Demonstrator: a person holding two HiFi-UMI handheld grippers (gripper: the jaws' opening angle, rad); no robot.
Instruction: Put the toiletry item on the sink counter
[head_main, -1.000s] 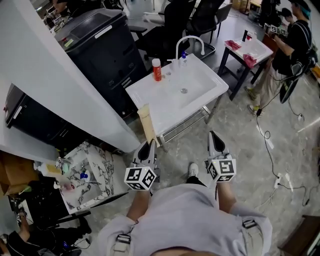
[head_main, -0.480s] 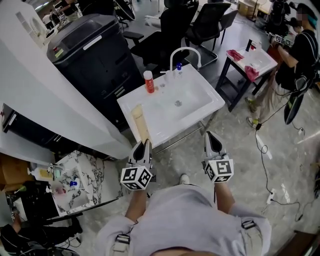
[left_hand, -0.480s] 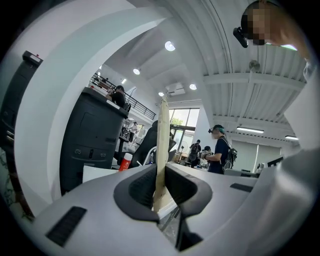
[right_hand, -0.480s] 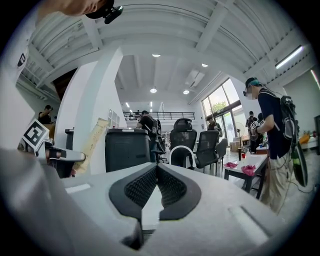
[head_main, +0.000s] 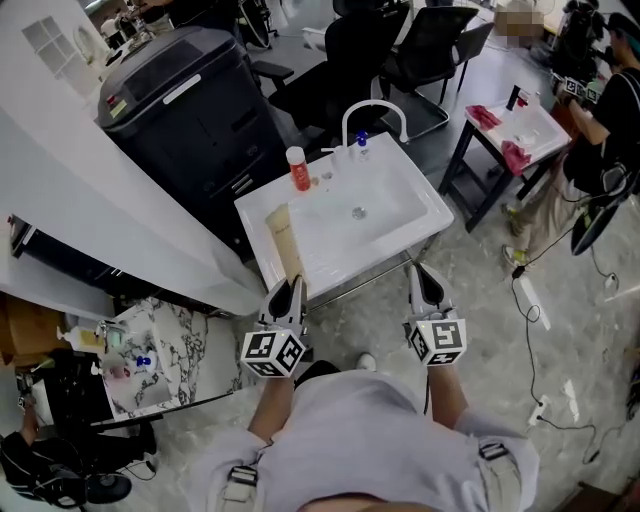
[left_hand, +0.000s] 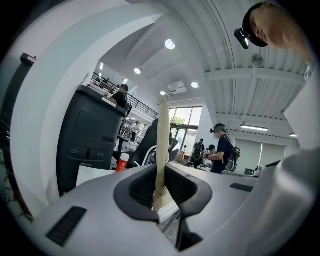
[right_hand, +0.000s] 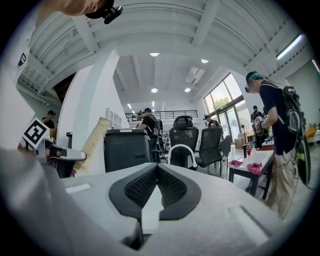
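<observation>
The left hand-held gripper (head_main: 290, 287) is clenched on the lower end of a beige toiletry tube (head_main: 284, 238), which stands upright between its jaws (edge-on in the left gripper view). From the head view, the tube's top overlaps the near-left edge of the white sink desk (head_main: 400, 195). The right hand-held gripper (head_main: 428, 277) is closed, empty.

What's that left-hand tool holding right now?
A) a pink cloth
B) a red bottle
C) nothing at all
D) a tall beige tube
D: the left gripper is closed on the beige tube, which stands upright between its jaws, while the red bottle stands apart on the sink.
</observation>
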